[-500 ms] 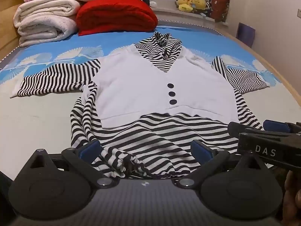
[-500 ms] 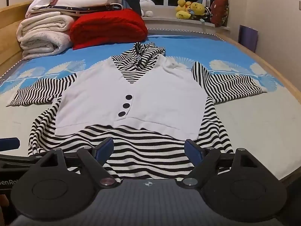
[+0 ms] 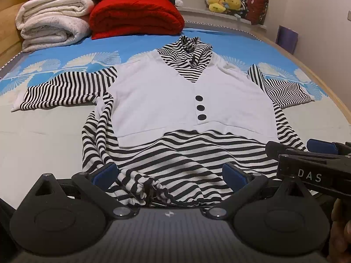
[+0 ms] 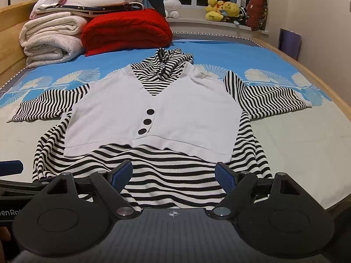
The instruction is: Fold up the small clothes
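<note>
Bedroom, a wide bed with a blue shell-print sheet, one small garment spread flat on it.

Across the middle of the bed lies a striped top with a white buttoned vest front: collar toward the far end, both sleeves stretched out sideways, hem nearest the cameras and bunched at its left corner. At the head end sit rolled white blankets beside a folded red blanket, with more folded linen stacked on top; soft toys line the window ledge. No container shows in either view. The left gripper hangs over the bunched hem, jaws spread wide, blue pads either side of the fabric and not pressing it. The right gripper hovers over the hem further right, equally wide apart, gripping nothing.
</note>
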### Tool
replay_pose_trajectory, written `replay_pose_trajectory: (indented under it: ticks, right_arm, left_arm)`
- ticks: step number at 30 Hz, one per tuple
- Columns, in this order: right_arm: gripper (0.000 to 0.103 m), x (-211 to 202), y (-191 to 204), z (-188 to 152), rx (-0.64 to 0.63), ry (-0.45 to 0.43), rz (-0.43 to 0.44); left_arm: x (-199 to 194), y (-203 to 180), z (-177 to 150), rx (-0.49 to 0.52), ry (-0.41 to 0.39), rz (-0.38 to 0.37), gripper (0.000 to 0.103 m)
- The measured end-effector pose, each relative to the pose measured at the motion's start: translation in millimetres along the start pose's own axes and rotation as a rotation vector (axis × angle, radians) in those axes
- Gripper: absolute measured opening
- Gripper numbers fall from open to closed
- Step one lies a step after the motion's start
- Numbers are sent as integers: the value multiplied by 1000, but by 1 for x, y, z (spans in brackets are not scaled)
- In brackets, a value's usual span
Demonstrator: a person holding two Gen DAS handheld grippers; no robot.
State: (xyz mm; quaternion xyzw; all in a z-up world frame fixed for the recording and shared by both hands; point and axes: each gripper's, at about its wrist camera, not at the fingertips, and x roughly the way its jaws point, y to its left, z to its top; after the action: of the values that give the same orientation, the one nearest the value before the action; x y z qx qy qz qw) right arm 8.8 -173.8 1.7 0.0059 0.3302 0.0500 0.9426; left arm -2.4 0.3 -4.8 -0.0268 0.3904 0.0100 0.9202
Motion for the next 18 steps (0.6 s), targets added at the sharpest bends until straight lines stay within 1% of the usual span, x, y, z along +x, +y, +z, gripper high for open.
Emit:
replay_pose_trajectory:
  ticks: [18]
  right_arm:
    - [83,1,2,0,-6,-8,-6]
  left_arm:
    - [0,1,2,5,-2,1,102]
